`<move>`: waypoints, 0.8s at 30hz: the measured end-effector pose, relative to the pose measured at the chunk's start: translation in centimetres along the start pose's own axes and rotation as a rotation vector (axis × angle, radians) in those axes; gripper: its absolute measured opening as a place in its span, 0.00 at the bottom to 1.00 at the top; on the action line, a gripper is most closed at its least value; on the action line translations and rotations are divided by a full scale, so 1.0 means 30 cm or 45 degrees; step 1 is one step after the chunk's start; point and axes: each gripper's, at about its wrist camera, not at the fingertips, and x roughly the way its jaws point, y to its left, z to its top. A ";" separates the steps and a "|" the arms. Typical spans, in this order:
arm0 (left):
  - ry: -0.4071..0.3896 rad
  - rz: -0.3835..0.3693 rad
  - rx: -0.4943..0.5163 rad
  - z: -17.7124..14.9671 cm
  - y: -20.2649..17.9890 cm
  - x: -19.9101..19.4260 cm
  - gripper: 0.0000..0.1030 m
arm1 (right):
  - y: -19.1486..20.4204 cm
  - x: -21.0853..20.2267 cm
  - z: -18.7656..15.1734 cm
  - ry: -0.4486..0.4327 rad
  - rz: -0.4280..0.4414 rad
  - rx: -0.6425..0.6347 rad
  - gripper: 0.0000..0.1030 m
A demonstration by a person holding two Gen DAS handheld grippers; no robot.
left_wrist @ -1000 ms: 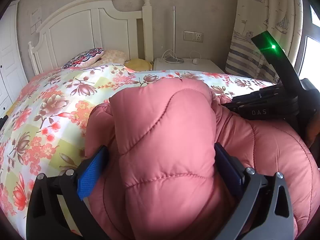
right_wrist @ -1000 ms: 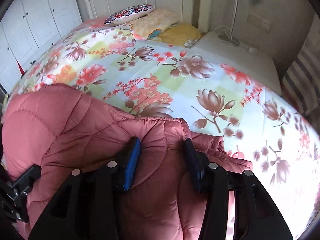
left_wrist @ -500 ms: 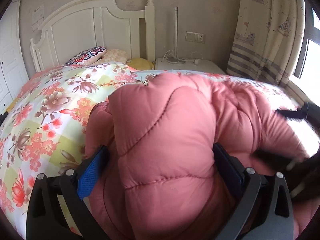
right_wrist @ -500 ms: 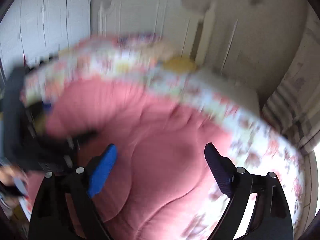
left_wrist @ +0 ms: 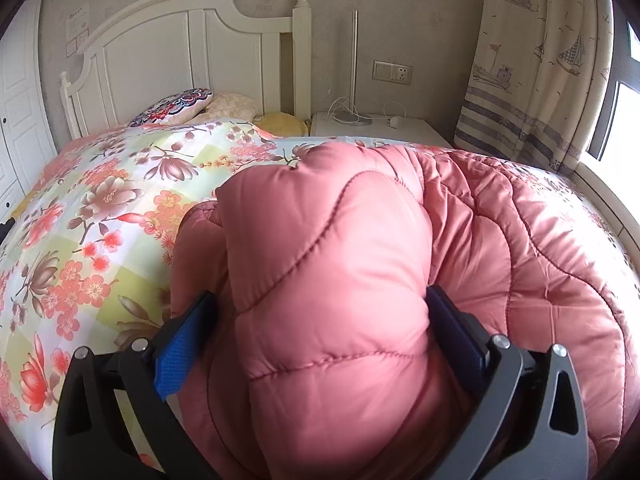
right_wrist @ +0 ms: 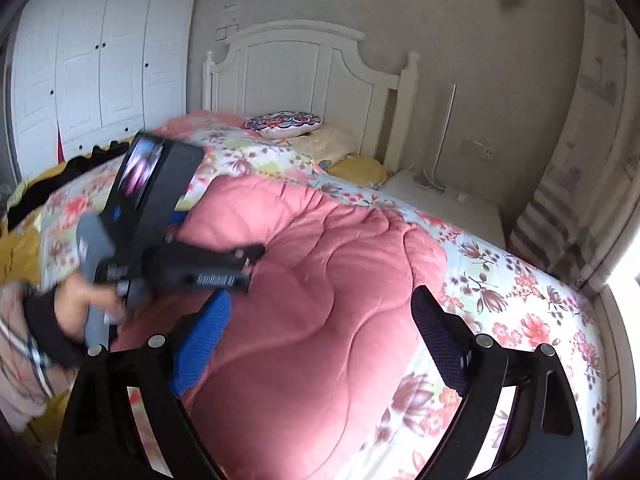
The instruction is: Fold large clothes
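Pink quilted padding fills most of what we see: the coat (left_wrist: 360, 280) lies bunched on the flowered quilt (left_wrist: 100, 220), toward the bed's right edge and foot, well apart from the pillows (left_wrist: 176, 104) at the headboard (left_wrist: 180, 48).

On the left, our left gripper (left_wrist: 320, 336) is clamped on a thick folded bulge of the coat; the blue pad (left_wrist: 180, 344) presses one side and the dark pad the other, with padding swelling up between and over them. From the right wrist view we see the same gripper (right_wrist: 240, 256) side on, gripped by a hand (right_wrist: 76, 308) in a dark cuff near the bed's left edge, its nose buried in the coat's fold.

Further right, our right gripper (right_wrist: 320, 336) stands wide apart above the coat (right_wrist: 320, 300). Its jaws have just been opening, and the pads touch no fabric; the coat lies below them, spread flat toward the bed's right edge, where the quilt (right_wrist: 540, 300) shows bare.

Beyond the bed's far right corner stand a nightstand (left_wrist: 380, 128) and a curtain (left_wrist: 532, 60).
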 end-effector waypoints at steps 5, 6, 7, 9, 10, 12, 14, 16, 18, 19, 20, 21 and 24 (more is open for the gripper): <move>-0.027 0.037 0.008 -0.007 -0.016 -0.009 0.98 | -0.023 0.155 -0.135 0.096 0.027 0.103 0.89; -0.033 0.041 0.008 -0.008 -0.017 -0.011 0.98 | -0.027 0.151 -0.122 0.116 0.031 0.111 0.89; -0.035 0.040 0.005 -0.009 -0.016 -0.012 0.98 | -0.028 0.144 -0.111 0.135 0.026 0.099 0.89; -0.035 0.028 -0.007 -0.008 -0.010 -0.011 0.98 | -0.033 0.112 -0.072 0.152 0.026 0.087 0.86; -0.036 0.022 -0.016 -0.009 -0.006 -0.011 0.98 | -0.037 0.084 -0.055 0.127 0.025 0.093 0.85; -0.037 0.018 -0.032 -0.011 -0.003 -0.013 0.98 | -0.037 0.019 -0.037 0.034 0.006 0.108 0.85; -0.044 0.031 -0.039 -0.011 -0.006 -0.015 0.98 | -0.033 -0.024 -0.049 -0.038 0.024 0.123 0.85; -0.055 0.048 -0.044 -0.013 -0.009 -0.020 0.98 | -0.007 0.004 -0.073 -0.024 0.032 0.089 0.85; -0.072 0.052 -0.050 -0.015 -0.011 -0.027 0.98 | 0.032 0.124 -0.130 0.142 -0.021 0.028 0.87; -0.075 0.066 -0.048 -0.017 -0.014 -0.029 0.98 | 0.047 0.139 -0.145 0.133 -0.051 0.016 0.89; -0.077 0.072 -0.046 -0.018 -0.016 -0.031 0.98 | 0.048 0.146 -0.150 0.122 -0.065 0.009 0.89; -0.080 0.076 -0.043 -0.019 -0.018 -0.034 0.98 | 0.046 0.147 -0.144 0.134 -0.065 0.013 0.89; -0.079 0.069 -0.047 -0.022 -0.020 -0.040 0.98 | 0.040 0.148 -0.125 0.169 -0.058 0.009 0.89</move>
